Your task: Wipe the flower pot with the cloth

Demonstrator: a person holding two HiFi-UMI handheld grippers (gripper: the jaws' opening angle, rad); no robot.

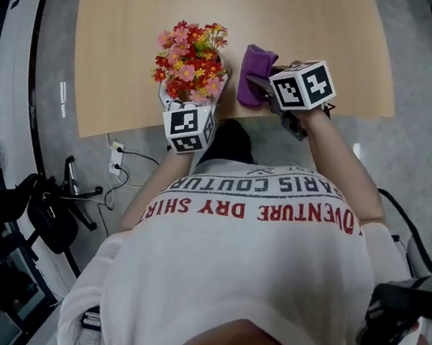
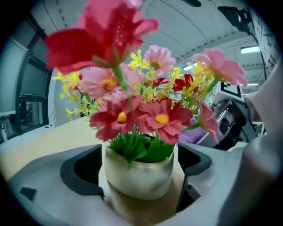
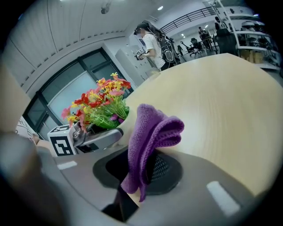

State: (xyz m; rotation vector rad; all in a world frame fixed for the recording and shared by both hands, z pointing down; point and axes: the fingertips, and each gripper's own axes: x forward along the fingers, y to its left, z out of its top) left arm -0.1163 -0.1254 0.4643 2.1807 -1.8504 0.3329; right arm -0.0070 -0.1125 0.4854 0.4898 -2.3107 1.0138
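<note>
Left claw (image 2: 139, 168): jaws wide apart, one on each side of the flower pot (image 2: 137, 178). I see no pad pressing on its wall, so I rate this as open, not gripping. Right claw (image 3: 137, 173): closed on the purple cloth (image 3: 152, 128), which is pinched by a lower fold while most of it stands free above the jaws.

Finding 1, the pot. It is small, white and smooth-walled, and it stands upright on the table (image 1: 141, 22) close to the near edge. I judge it light, hard and probably breakable, with a surface that could slip between the pads. The bunch of flowers (image 2: 132, 114) is much broader than the pot, so I expect it to be top-heavy and to tip under a sideways rub. Best hold is on the plain wall below the rim, clear of the leaves, firm enough to steady it.

Finding 2, the cloth. It is a soft, limp knit and will fold round the curve of the pot. The free part is the working face.

Finding 3, edges and room. The cloth is just beside the pot, on its right. In the head view the near table edge runs under both claws, so the pot could be pushed off it. Beyond the pot the tabletop is bare, so wiping strokes should go away from me.
</note>
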